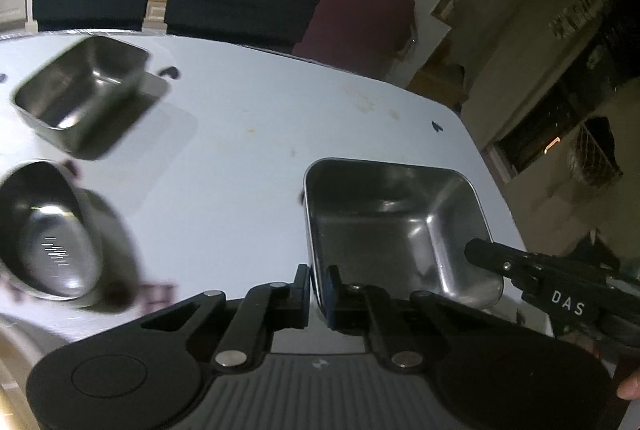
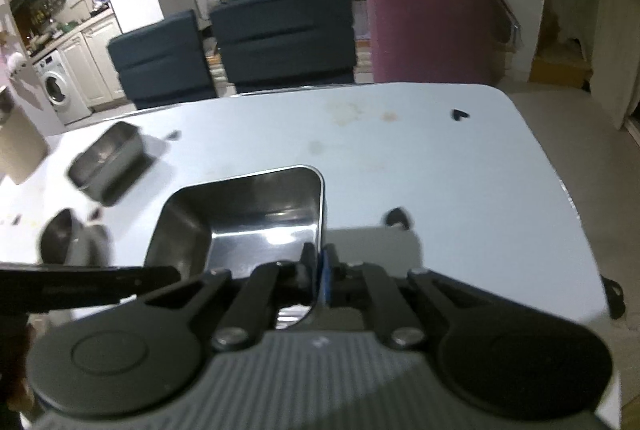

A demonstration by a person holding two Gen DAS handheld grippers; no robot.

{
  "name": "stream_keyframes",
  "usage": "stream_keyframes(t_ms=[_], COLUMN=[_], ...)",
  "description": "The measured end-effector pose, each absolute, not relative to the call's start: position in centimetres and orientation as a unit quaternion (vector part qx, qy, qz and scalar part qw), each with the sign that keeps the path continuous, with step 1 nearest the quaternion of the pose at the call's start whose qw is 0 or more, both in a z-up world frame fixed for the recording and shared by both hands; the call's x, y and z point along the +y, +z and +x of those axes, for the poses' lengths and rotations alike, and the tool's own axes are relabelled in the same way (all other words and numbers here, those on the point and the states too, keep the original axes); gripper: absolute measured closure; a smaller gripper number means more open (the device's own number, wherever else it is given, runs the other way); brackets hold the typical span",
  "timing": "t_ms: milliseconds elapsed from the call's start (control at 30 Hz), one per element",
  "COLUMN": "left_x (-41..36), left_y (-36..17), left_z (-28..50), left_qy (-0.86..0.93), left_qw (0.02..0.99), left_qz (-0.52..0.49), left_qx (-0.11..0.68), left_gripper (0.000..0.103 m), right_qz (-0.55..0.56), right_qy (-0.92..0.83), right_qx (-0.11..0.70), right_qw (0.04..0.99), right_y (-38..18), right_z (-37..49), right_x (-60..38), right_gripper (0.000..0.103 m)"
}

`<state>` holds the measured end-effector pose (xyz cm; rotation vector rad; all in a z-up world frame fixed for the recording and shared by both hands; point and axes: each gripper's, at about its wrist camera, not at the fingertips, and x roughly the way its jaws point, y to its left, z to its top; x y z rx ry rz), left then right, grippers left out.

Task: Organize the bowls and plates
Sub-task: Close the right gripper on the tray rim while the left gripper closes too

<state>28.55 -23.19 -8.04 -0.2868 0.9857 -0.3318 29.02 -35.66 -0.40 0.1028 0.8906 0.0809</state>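
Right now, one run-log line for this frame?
left gripper: shut on square steel tray left rim | right gripper: shut on right rim | second tray, round bowl: untouched

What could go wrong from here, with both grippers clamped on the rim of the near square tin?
1. Each gripper, left and right, pinches only a thin edge of the near tin; uneven lifting could twist it loose.
2. The tin sits close to the table's edge, so a slip might send it to the floor.
3. Carried leftward, it could knock the round bowl or far tin.
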Motion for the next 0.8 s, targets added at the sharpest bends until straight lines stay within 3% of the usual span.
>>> stream_keyframes(t_ms=[233, 800], left_x=[-19.4, -19.7], left_y=[-6.4, -11.3], left_z=[24.7, 23.1], left_qy=[-0.172, -0.187], left_qw=[0.855, 0.833], left_qz=[-0.102, -0.084], left_qx=[0.479, 0.514], left_gripper=[0.095, 0.095], right_qz=[0.089, 0.112], right_qy=[0.038, -0.033], right_qx=[0.435, 0.476], right_qw=[0.895, 0.872], right_y=[0.8, -1.6], right_z=[25.0, 21.9], right_x=[-31.2, -29.1], right_gripper=[0.096, 0.098])
